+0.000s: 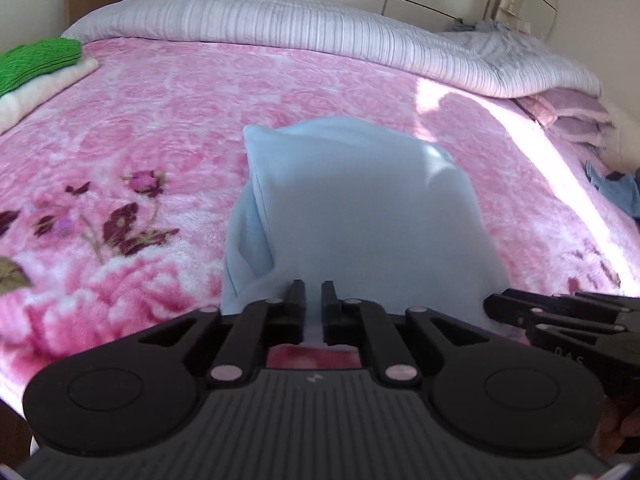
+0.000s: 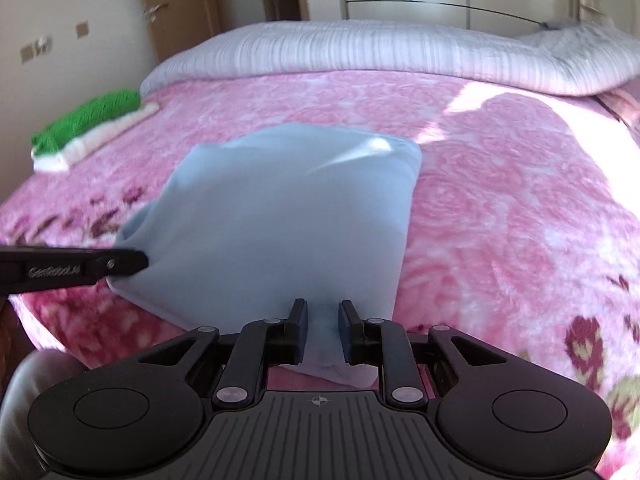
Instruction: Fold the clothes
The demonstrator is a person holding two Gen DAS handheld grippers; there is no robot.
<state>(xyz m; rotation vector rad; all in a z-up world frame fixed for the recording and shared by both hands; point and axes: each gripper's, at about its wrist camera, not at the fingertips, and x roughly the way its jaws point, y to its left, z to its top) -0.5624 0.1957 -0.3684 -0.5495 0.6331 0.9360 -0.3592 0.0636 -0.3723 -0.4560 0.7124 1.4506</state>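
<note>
A light blue garment [image 1: 360,208] lies partly folded on the pink floral blanket [image 1: 168,104]; it also shows in the right wrist view [image 2: 288,216]. My left gripper [image 1: 314,292] is shut on the garment's near edge, with cloth pinched between its fingers. My right gripper [image 2: 323,312] holds another part of the near edge, with cloth between its narrowly parted jaws. The right gripper shows at the right in the left wrist view [image 1: 560,316]. The left gripper shows at the left in the right wrist view [image 2: 80,268]. The garment's far end rests on the blanket.
A folded green and white stack [image 1: 36,76] sits at the bed's far left; it also shows in the right wrist view [image 2: 88,132]. A striped quilt [image 1: 320,28] lies along the far side. Folded pink bedding [image 1: 572,116] and blue clothes [image 1: 616,192] are at the right.
</note>
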